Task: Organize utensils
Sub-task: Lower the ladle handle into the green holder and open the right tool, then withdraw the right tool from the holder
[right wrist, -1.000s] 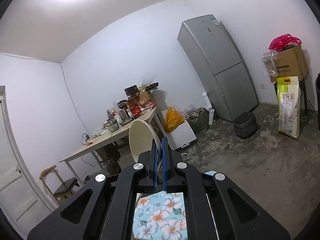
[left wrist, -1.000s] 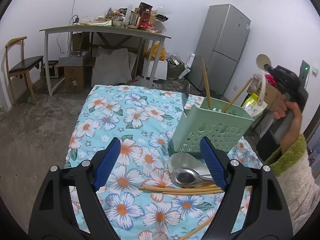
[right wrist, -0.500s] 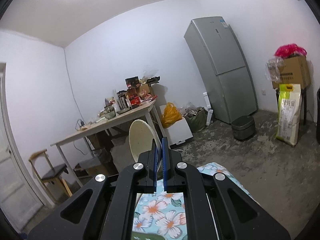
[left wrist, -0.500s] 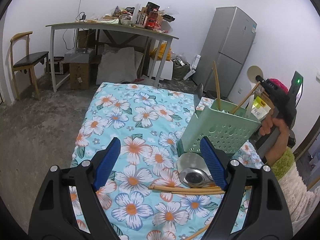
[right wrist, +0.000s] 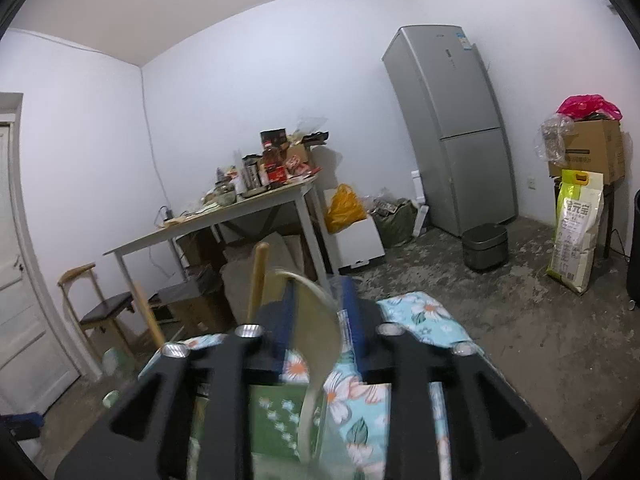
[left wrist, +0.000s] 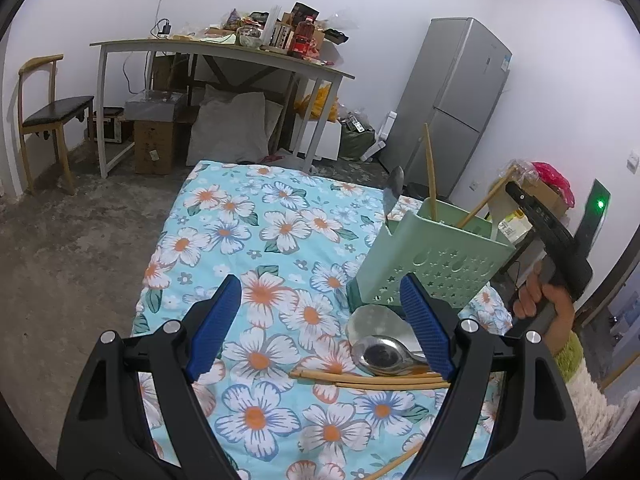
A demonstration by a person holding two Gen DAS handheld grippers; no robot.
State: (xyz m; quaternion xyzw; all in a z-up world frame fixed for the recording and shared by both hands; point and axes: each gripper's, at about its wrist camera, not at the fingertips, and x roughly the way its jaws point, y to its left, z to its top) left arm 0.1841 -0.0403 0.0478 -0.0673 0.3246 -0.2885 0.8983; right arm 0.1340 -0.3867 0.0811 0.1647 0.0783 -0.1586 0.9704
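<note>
Two jobs: my right gripper (right wrist: 316,320), jaws parted, frees the cream plastic spoon (right wrist: 318,344) into the green perforated holder (left wrist: 432,264); I'd withdraw straight, left gripper (left wrist: 320,320) spread, idle.

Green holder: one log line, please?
left gripper: open; right gripper: open, over green holder; white spoon: between jaws; metal spoon, chopsticks: on cloth
</note>
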